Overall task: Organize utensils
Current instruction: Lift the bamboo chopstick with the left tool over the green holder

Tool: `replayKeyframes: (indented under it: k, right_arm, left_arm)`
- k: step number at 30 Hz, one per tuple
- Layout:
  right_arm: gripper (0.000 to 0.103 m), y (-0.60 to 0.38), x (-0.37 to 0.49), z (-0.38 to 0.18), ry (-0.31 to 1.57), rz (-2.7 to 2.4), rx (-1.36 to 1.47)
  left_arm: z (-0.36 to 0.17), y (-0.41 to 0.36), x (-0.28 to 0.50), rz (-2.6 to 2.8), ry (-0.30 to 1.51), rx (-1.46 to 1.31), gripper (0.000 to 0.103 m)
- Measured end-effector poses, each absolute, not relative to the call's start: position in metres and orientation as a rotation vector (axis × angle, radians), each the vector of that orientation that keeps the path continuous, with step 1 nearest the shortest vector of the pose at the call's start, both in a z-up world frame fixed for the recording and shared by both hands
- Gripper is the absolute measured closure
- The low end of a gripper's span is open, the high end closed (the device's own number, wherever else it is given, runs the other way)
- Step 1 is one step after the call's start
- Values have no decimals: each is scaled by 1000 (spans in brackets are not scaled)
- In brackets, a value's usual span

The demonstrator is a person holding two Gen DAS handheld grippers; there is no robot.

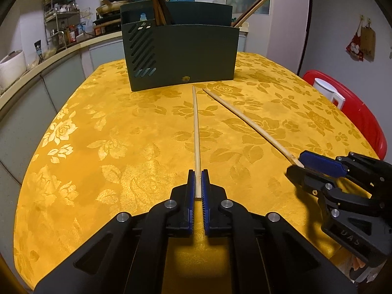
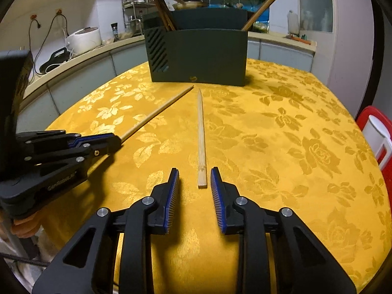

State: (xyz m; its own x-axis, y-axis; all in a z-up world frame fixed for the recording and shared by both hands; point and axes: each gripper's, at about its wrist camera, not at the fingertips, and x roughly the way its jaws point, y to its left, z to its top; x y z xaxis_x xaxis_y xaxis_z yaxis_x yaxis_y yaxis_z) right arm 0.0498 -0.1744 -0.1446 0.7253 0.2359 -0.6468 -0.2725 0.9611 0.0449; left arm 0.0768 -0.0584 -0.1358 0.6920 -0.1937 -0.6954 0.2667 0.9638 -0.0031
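Observation:
Two pale bamboo chopsticks lie on the yellow floral tablecloth [image 1: 98,147], their tips pointing at a dark green utensil holder [image 1: 181,54] [image 2: 198,56]. My left gripper [image 1: 198,178] is shut on the near end of one chopstick [image 1: 196,127]; the right wrist view shows that gripper [image 2: 118,139] and its chopstick [image 2: 156,112] at the left. My right gripper [image 2: 195,171] is open. The butt of the other chopstick [image 2: 201,134] lies between its fingers, closer to the right pad and untouched. The left wrist view has this gripper [image 1: 297,165] at the end of that chopstick [image 1: 250,127].
The holder stands at the table's far edge with several dark wooden chopsticks [image 2: 267,2] leaning out of it. A red chair [image 1: 355,112] with a white object on it sits at the right. A kitchen counter [image 2: 80,58] with a rice cooker runs along the left.

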Motion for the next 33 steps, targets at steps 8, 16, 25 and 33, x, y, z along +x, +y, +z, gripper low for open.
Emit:
replayKeyframes:
  k: [8,16,25,33]
  right_arm:
    - [91,-170,49,-146,679,263,-88]
    - [95,-173,46,-143,692,264,-80]
    - [95,-191,29,-107,596,260,-21]
    - [95,-210,19,-78,515,244,21]
  left_arm:
    - [-137,-60,74,-246,746,119,98]
    - [-136,-59,73,-247,752,130,98]
    - [-104,-33,74,-224,697,66,98]
    - [-62,-13,62,-219,589,30,98]
